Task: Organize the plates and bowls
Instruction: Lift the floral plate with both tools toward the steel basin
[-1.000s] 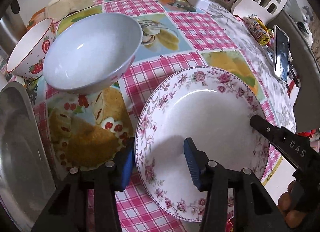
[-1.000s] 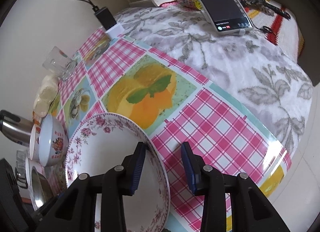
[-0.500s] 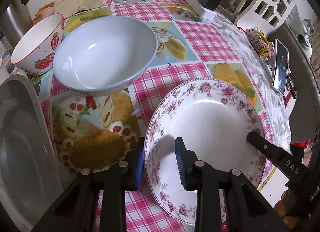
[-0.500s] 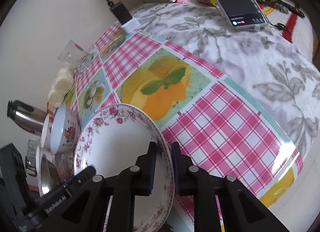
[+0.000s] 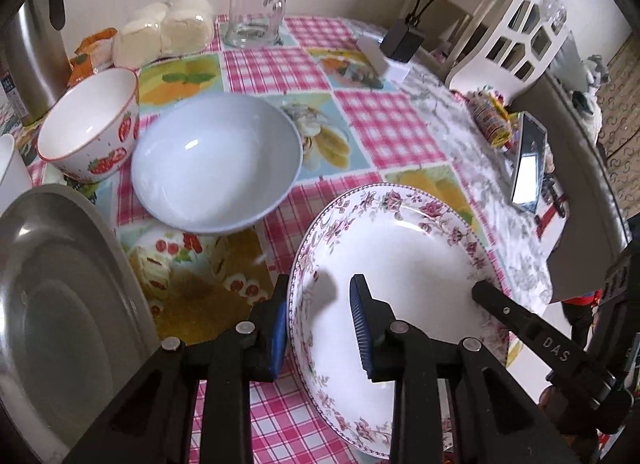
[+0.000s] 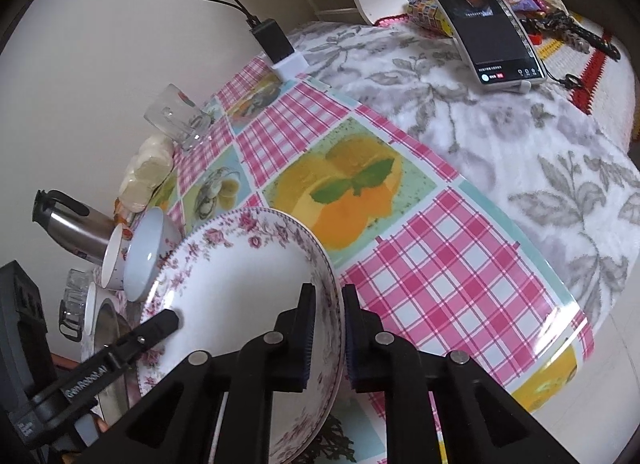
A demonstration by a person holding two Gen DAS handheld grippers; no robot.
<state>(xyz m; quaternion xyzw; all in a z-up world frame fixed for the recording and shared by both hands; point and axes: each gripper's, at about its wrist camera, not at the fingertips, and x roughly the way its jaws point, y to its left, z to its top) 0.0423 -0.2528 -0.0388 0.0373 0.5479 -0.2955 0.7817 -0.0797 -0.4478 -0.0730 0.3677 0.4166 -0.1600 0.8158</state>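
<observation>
A floral-rimmed white plate (image 5: 404, 260) is held between both grippers, lifted off the checked tablecloth. My left gripper (image 5: 320, 324) is shut on its left rim, one blue pad outside and one inside. My right gripper (image 6: 326, 338) is shut on the opposite rim; its finger (image 5: 516, 324) shows in the left wrist view. The plate also shows in the right wrist view (image 6: 240, 284). A plain white bowl (image 5: 216, 164) and a strawberry bowl (image 5: 90, 124) stand to the left behind the plate.
A steel pan or lid (image 5: 60, 296) lies at the left edge. A glass mug (image 5: 256, 8), wrapped buns (image 5: 164, 30) and a steel kettle (image 5: 32, 36) stand at the back. A phone (image 6: 480, 20) and a charger (image 6: 276, 42) lie on the grey floral cloth.
Both grippers closed on the plate's opposite rims and the plate has come up off the table. Both cameras have risen and pulled back slightly.
</observation>
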